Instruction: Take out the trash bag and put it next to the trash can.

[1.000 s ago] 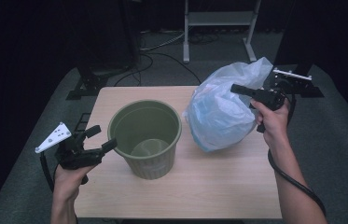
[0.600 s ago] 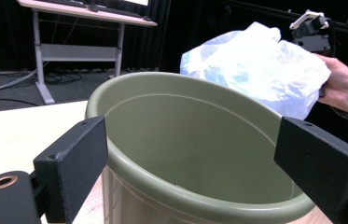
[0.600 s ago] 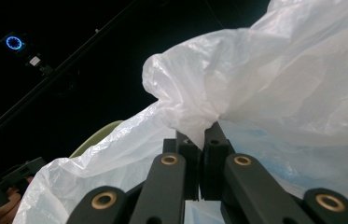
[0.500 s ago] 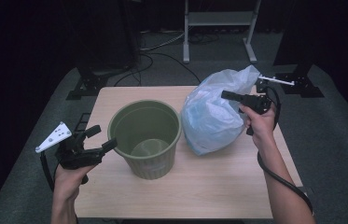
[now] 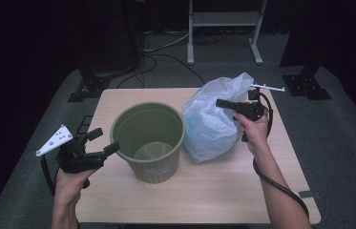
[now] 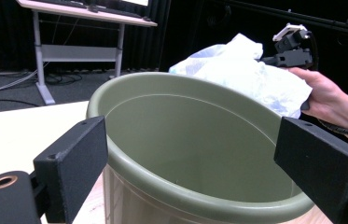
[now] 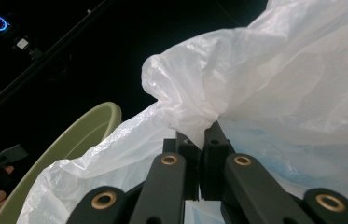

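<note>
A pale rectangular wooden table (image 5: 214,191) stood on a dark grey floor, and everything in hand rested on it. Largest upon it was a crumpled, translucent white-and-pale-blue plastic bag (image 5: 211,124), bulging and standing on the right half of the tabletop, its left flank just beside the bucket; from the left gripper view the bag (image 6: 251,74) rose behind the bucket's far rim. Next came a round, olive-green plastic bucket (image 5: 149,143), upright and open-mouthed near the table's middle, with its inside bare. The left gripper (image 5: 104,141) sat low at the table's left edge, held in the person's left hand (image 5: 70,179), its two black jaws spread wide and pointing at the bucket's side; in its own view the jaws framed the green rim (image 6: 129,165) on either side without pressing on it, so it held nothing. The right gripper (image 5: 219,102) was up by the top of the bag, gripped by the person's right hand (image 5: 254,131); in its own view the jaws (image 7: 199,144) were pinched together on a gathered fold of the bag's thin plastic (image 7: 190,116).
</note>
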`<state>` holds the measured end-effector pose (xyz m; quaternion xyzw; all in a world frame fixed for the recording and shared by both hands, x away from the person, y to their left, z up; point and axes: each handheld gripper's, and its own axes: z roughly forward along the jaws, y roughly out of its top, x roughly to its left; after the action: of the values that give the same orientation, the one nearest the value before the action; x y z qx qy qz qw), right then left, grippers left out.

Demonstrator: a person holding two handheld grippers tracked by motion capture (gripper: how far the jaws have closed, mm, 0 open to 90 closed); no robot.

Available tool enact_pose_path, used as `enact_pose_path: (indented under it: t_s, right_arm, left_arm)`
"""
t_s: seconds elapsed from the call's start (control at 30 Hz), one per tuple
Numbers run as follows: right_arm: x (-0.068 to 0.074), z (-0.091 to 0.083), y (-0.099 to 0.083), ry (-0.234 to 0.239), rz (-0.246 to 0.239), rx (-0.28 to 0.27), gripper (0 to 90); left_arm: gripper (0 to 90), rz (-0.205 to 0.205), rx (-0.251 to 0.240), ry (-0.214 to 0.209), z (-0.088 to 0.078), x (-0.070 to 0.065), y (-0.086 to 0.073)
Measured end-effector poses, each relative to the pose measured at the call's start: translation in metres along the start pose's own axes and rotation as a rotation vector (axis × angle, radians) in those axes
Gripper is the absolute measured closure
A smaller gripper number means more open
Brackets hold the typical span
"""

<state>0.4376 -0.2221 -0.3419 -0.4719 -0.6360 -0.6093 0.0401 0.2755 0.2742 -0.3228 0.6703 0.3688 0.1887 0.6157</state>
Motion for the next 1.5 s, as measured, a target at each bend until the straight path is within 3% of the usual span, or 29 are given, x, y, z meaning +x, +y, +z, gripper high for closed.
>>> enact_pose_path:
  t_s: [0.83,1.5]
  right_arm:
    - [-0.006,0.034,-0.027,0.031,0.021,0.058,88.7]
    - [-0.021,0.055,-0.054,0.034,0.049,0.12,88.6]
  left_arm:
    - [8.5,0.001,0.009,-0.004,0.002,-0.001,-0.001]
    - [8.5,-0.002,0.02,-0.007,0.004,-0.001,-0.003]
